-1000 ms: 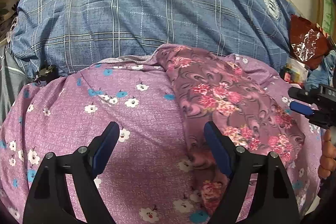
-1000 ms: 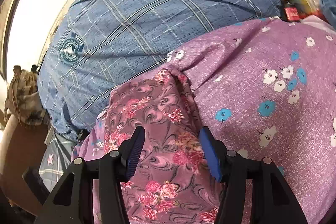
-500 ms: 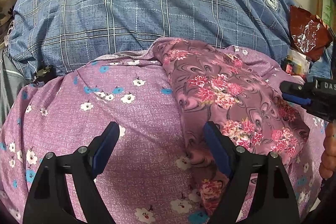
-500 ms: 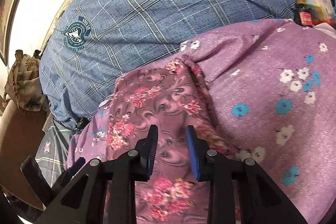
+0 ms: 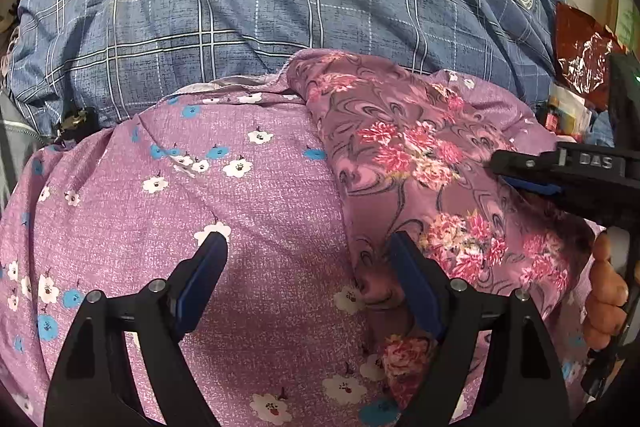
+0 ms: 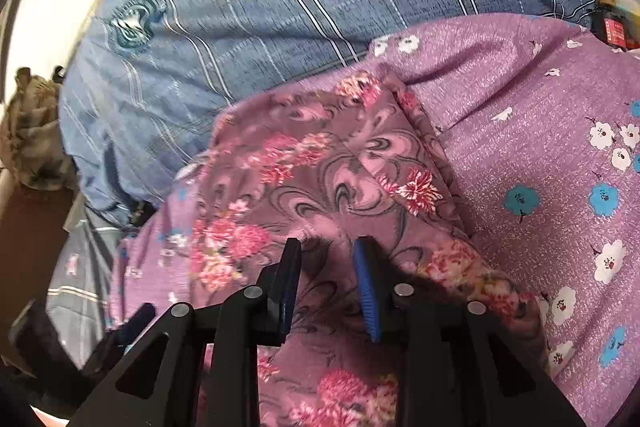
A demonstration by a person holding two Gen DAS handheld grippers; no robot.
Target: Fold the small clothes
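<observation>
Garments on the bed: two — a mauve garment with pink roses (image 5: 420, 155) lies on a lilac cloth with white and blue flowers (image 5: 248, 211), centre right of the left wrist view, centre of the right wrist view.
Bedding: one blue checked cover (image 5: 280, 7) fills the top of both views; two round emblems show on it in the left view, one in the right.
Grippers: two.
Left gripper (image 5: 308, 267): bottom centre, jaws wide apart over the lilac cloth, nothing between them; its right finger stands at the rose garment's edge.
Right gripper (image 6: 327, 267): bottom centre of its own view, jaws narrowed with a fold of the rose garment between the pads; contact with both pads cannot be told. It has closed further within the past second.
Hands: one hand (image 5: 604, 291), cut off at the right edge.
Hard to make out: right view blurred; a red foil packet (image 5: 580, 55) and small bottles at the upper right are partly cut off; lower left corner of the right view dark.
</observation>
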